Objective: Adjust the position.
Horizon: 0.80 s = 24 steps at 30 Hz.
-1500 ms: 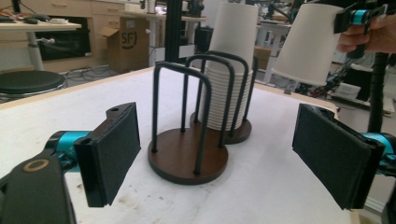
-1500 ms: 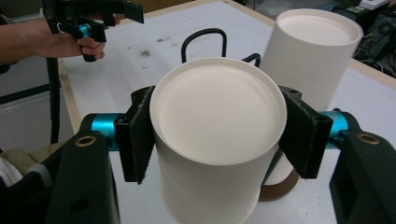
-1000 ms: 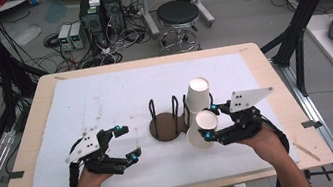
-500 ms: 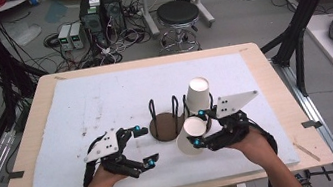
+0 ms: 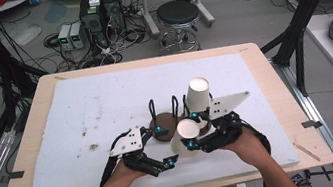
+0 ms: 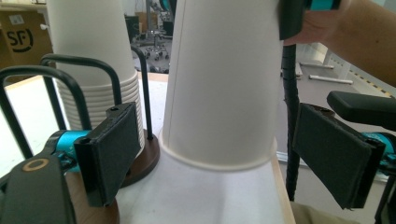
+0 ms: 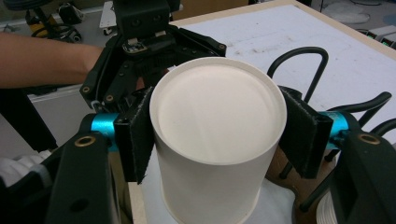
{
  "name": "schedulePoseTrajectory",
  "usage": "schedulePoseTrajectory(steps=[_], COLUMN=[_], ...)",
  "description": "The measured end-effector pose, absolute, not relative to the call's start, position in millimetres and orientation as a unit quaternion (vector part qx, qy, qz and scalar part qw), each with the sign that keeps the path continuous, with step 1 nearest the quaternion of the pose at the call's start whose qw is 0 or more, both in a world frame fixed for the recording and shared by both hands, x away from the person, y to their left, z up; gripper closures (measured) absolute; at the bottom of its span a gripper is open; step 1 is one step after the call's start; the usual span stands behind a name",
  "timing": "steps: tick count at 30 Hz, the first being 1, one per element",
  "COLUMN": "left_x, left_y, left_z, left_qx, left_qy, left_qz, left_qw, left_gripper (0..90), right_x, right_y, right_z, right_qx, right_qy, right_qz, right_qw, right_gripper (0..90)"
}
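Paper cup [image 5: 188, 133] was the thing in hand: a single white one, upside down, with its closed base uppermost and its rolled rim low over the white mat [image 5: 72, 118]. We saw its long axis run close to upright, the base leaning a little toward the person in the high view. Whether the rim rested on the mat we could not tell. In the right gripper view the base faced the camera as a pale disc, and the wall dropped away below it.

Our right gripper [image 7: 217, 135] pinched that cup across its upper wall, one black pad pressed to each side. It sat just in front of the brown wooden holder [image 5: 162, 128] with its black wire loops [image 5: 152, 111]. A stack of inverted cups [image 5: 197, 93] stood in the holder's right side, tilted slightly, just behind the held cup.

Our left gripper [image 6: 224, 156] had its jaws spread wide, the cup's lower wall between the pads and touching neither. In the high view it lay low over the mat, just left of the cup, beside the holder's base.
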<state>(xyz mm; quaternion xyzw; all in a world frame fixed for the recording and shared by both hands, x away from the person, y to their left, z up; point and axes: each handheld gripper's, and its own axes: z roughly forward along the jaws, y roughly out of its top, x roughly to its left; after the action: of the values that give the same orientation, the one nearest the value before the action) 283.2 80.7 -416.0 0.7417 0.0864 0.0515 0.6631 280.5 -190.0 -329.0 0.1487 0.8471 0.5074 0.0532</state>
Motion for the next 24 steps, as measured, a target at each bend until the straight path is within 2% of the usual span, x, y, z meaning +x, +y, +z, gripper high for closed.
schedulePoseTrajectory(steps=[16, 18, 19, 24], left_x=[285, 285, 285, 284], left_y=[61, 62, 62, 63], left_z=[-422, -422, -421, -419], left_qx=[0.741, 0.744, 0.744, 0.750], left_qy=[0.084, 0.080, 0.077, 0.074], left_qz=[0.023, 0.025, 0.028, 0.036], left_qw=[0.665, 0.663, 0.663, 0.656], left_gripper=[14.8, 15.7, 21.0, 24.4], right_x=[281, 281, 281, 281], right_y=[-189, -190, -191, -192], right_z=[-328, -328, -329, -329], right_qx=[0.146, 0.149, 0.150, 0.151], right_qy=[0.840, 0.838, 0.837, 0.837], right_qz=[0.521, 0.524, 0.526, 0.526], right_qw=[0.034, 0.033, 0.030, 0.030], right_gripper=[35.0, 35.0, 35.1, 35.4])
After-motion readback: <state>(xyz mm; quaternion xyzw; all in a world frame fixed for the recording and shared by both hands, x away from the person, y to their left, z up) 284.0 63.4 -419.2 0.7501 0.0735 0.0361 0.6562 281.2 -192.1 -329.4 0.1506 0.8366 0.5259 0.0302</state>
